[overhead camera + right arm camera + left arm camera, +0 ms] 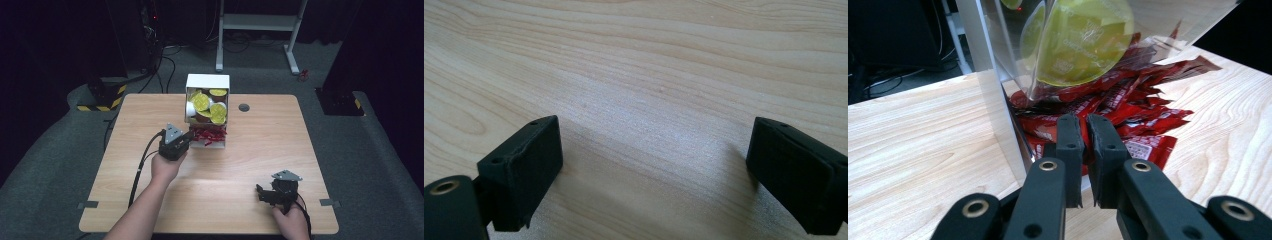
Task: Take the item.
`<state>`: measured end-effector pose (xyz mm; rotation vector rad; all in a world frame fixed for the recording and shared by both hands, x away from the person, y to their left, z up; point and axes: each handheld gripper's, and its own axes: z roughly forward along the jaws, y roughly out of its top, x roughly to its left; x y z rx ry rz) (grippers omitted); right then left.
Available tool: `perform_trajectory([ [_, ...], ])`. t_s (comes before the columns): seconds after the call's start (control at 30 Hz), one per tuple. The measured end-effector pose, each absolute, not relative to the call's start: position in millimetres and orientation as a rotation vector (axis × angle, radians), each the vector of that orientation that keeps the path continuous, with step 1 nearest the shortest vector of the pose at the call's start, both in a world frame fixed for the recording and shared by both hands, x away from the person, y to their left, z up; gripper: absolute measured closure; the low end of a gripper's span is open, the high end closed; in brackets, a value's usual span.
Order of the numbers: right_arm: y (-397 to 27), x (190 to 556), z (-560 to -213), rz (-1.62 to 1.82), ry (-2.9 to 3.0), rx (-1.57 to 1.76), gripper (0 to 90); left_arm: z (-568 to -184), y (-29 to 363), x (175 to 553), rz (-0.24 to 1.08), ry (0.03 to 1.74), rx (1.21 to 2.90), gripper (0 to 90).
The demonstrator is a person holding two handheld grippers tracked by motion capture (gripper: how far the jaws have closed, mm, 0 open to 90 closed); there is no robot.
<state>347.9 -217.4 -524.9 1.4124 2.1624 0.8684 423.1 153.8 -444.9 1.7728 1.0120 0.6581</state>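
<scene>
**Picking a red sachet from the dispenser's foot**

Reaching in at the far middle of the tabletop [150, 200], the left gripper [188, 137] has its jaws clenched at the pile of red sachets [1128, 107] spilling from the base of the dispenser [207, 82].

- Dispenser: white box with a clear front, standing at the far edge, near its middle. Upper part holds yellow-lidded cups [201, 101]; sachets lie at the bottom and fan out onto the wood.
- Left gripper: in its own view the jaws stand almost together, tips among the near sachets, just beside the dispenser's clear wall [998, 100]. A sachet seems pinched between them, though the tips hide the contact, so the hold is a judgement.
- Right gripper [266, 194]: near the near right corner, well apart from the dispenser. Jaws released, spread wide over bare wood, nothing between them.
- Also on the tabletop: a small dark round cap [244, 107], just right of the dispenser.

Step in hand, as judged: the grasp on one sachet, at the point of closing. Next move calls for a slow draw back toward the near edge, low and straight, so that the one sachet slides free without dragging its neighbours or nudging the dispenser. Should the jaws come away bare, a deeper bite would be needed.
</scene>
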Motion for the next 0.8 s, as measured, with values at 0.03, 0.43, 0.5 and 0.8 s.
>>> perform_trajectory([
  [0.03,-217.4,347.9,-524.9,0.868,2.162,1.412,7.8,-444.8,154.2,422.2,0.656,1.009,1.771,84.7],
  [0.43,-217.4,348.0,-524.9,0.869,2.163,1.410,7.8,-442.0,159.2,408.9,0.631,0.985,1.736,85.0],
  [0.5,-217.4,347.9,-524.9,0.868,2.163,1.412,7.8,-440.8,160.4,405.5,0.632,0.978,1.731,85.1],
  [0.8,-217.4,348.0,-524.9,0.869,2.163,1.410,7.8,-439.9,167.0,395.6,0.620,0.958,1.708,85.4],
])
